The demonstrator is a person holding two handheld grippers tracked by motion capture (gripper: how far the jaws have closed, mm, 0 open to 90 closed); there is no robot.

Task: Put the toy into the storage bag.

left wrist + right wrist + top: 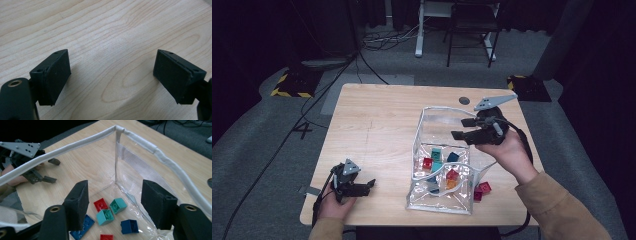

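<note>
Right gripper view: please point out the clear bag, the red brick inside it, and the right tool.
clear bag (75,145), right gripper view, on its white rim.
red brick (100,204), right gripper view, on its studded top.
right tool (113,202), right gripper view, midway between its open jaws.

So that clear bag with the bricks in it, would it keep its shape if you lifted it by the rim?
Probably not. The bag has thin clear walls that already crease and sag near the front, so it looks floppy. The white rim seems stiffer and may hold the mouth open. The bricks lie loose and would likely slide together.
</note>
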